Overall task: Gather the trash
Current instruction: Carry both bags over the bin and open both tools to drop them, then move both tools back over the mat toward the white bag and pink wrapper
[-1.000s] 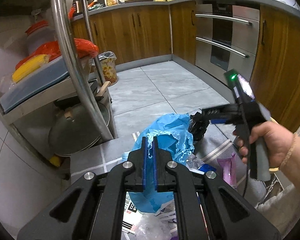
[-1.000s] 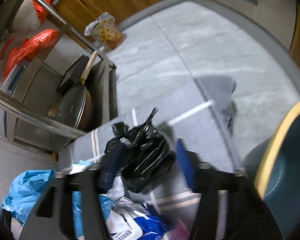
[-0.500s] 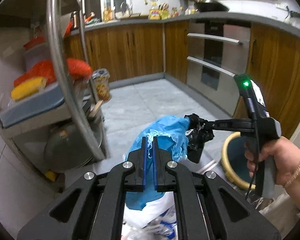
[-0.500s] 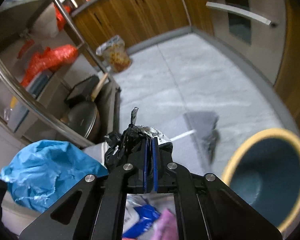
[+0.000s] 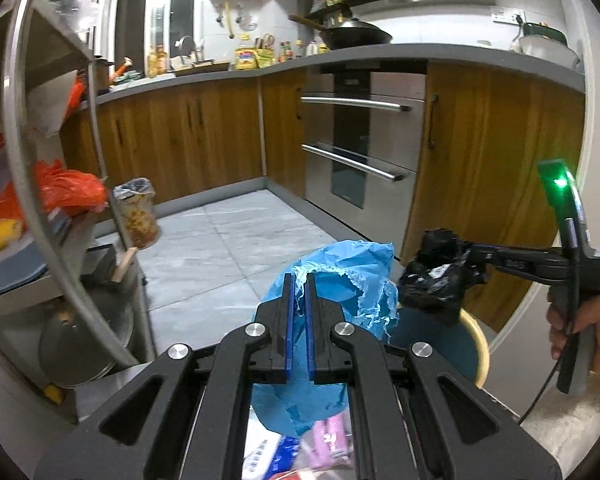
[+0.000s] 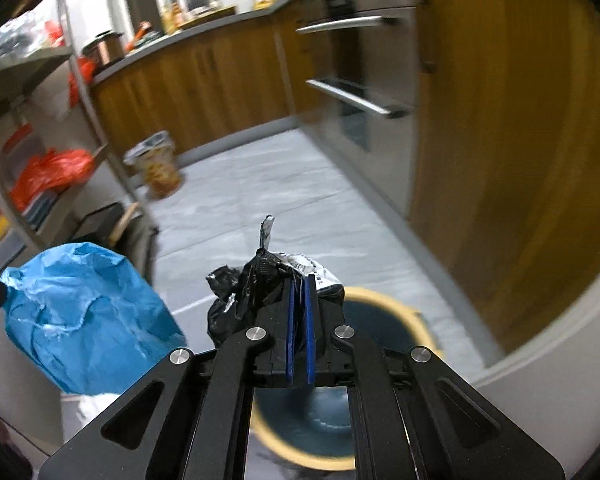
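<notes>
Left jaws pinching blue paper (image 5: 340, 280), right jaws clamping black bag (image 6: 244, 300), above bin (image 6: 416, 320)

We note crinkled matt blue paper (image 5: 342, 280), glossy black plastic wad (image 6: 244, 296), brushed steel oven front (image 5: 364, 152), glossy wood cabinets (image 5: 180, 136), smooth grey floor tiles (image 5: 228, 248).

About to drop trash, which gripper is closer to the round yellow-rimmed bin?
Right. The right gripper hangs over the yellow-rimmed bin with black trash; the left gripper is beside it.

Even indoor light; fisheye-bent edges; right wrist view motion-blurred.
</notes>
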